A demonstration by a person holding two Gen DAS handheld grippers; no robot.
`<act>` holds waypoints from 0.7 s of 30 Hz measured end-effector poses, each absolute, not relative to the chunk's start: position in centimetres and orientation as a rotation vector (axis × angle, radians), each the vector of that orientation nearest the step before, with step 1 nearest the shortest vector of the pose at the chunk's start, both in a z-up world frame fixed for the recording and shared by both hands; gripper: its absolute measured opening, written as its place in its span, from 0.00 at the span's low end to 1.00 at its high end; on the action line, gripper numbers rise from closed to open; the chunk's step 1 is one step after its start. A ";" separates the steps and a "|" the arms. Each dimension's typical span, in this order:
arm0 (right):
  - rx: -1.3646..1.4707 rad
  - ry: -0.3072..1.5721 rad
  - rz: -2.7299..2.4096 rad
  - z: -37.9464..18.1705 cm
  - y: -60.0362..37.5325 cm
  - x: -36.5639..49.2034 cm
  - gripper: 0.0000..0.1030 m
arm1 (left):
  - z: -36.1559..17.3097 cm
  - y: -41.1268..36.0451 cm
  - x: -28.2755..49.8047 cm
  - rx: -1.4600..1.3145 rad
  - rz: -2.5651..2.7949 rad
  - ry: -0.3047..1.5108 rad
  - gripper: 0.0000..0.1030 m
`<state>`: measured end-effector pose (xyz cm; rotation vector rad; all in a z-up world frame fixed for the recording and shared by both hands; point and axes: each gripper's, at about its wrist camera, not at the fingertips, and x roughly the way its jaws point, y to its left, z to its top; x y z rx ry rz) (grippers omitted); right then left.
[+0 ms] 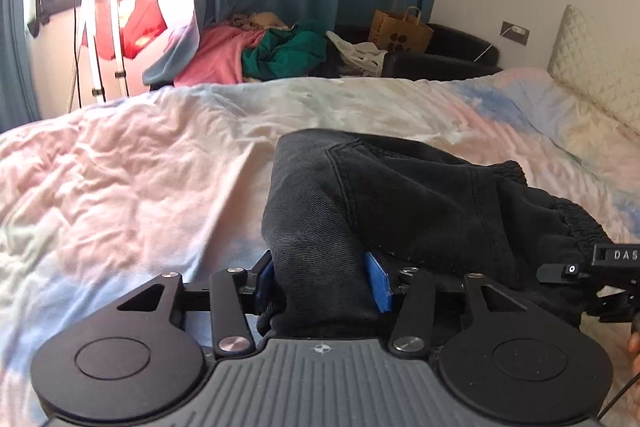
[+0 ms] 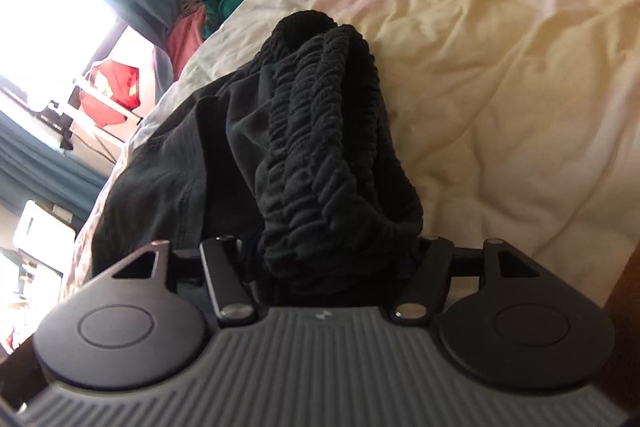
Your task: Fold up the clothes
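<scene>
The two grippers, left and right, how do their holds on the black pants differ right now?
The left gripper pinches a smooth, flat-knit part of the black pants, while the right gripper clamps the bunched, ribbed elastic waistband. The left gripper's blue pads show beside the cloth; the right gripper's pads are buried under fabric. The left wrist view sits level with the bed; the right is rolled sideways. Both are shut on the same garment, above the same pastel bedding.

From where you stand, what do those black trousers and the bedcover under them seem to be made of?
The black trousers look like a soft, matte cotton knit or brushed denim: visible stitched seams, and a ribbed, gathered elastic waistband. The bedcover looks like thin, smooth woven cotton or polyester, printed in pastel pink, blue and cream, finely creased all over. Exact fibres cannot be told.
</scene>
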<state>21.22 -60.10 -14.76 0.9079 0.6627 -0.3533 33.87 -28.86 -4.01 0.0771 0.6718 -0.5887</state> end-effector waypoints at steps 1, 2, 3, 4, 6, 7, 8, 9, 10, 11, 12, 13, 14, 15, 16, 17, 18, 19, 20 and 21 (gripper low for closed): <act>0.920 0.667 -0.370 -14.1 -60.2 20.8 0.64 | -3.0 -28.7 33.1 0.090 -0.588 0.658 0.49; 0.910 0.680 -0.391 -13.0 -60.2 20.3 0.64 | -2.0 -28.5 32.4 0.103 -0.587 0.643 0.50; 0.889 0.698 -0.411 -11.9 -60.1 19.9 0.64 | -1.0 -28.3 31.6 0.115 -0.585 0.629 0.50; 0.862 0.709 -0.424 -10.7 -60.0 19.4 0.64 | -0.1 -28.1 30.8 0.128 -0.584 0.615 0.53; 0.795 0.704 -0.439 -8.0 -59.4 18.1 0.64 | 2.4 -27.7 29.0 0.146 -0.585 0.580 0.57; 0.754 0.687 -0.442 -6.4 -59.0 17.4 0.64 | 3.8 -27.4 28.0 0.155 -0.584 0.555 0.58; 0.717 0.672 -0.439 -4.9 -58.6 16.6 0.68 | 5.0 -27.1 26.9 0.161 -0.584 0.536 0.59; 0.688 0.659 -0.426 -3.5 -58.1 15.9 0.73 | 6.2 -26.8 25.9 0.162 -0.586 0.522 0.61; 0.661 0.645 -0.410 -2.1 -57.6 15.2 0.74 | 7.2 -26.4 25.1 0.158 -0.589 0.512 0.64; 0.635 0.630 -0.393 -0.7 -57.0 14.4 0.77 | 8.3 -25.8 23.9 0.151 -0.596 0.501 0.66; 0.610 0.611 -0.381 0.5 -56.4 13.6 0.79 | 9.4 -25.2 22.7 0.144 -0.602 0.491 0.72; 0.584 0.592 -0.371 1.7 -55.6 12.9 0.79 | 10.5 -24.7 21.5 0.137 -0.609 0.480 0.81; 0.555 0.576 -0.355 2.9 -54.5 12.0 0.79 | 11.1 -24.0 20.3 0.127 -0.617 0.477 0.85; 0.530 0.564 -0.337 4.0 -53.5 11.2 0.81 | 11.8 -23.3 19.1 0.118 -0.625 0.474 0.89; 0.504 0.553 -0.320 4.9 -52.4 10.4 0.82 | 12.4 -22.6 17.8 0.108 -0.633 0.471 0.93; 0.479 0.541 -0.305 5.6 -51.3 9.6 0.83 | 12.8 -21.9 16.6 0.099 -0.638 0.463 0.96; 0.453 0.529 -0.289 6.3 -50.2 8.8 0.83 | 13.2 -21.2 15.4 0.090 -0.643 0.454 1.00; 0.429 0.516 -0.277 6.9 -49.1 8.0 0.83 | 13.4 -20.5 14.1 0.080 -0.650 0.446 1.00; 0.407 0.503 -0.271 7.3 -48.0 7.3 0.83 | 13.7 -19.8 12.9 0.070 -0.657 0.439 1.00; 0.385 0.490 -0.264 7.7 -46.9 6.4 0.83 | 13.9 -19.3 12.0 0.062 -0.656 0.439 1.00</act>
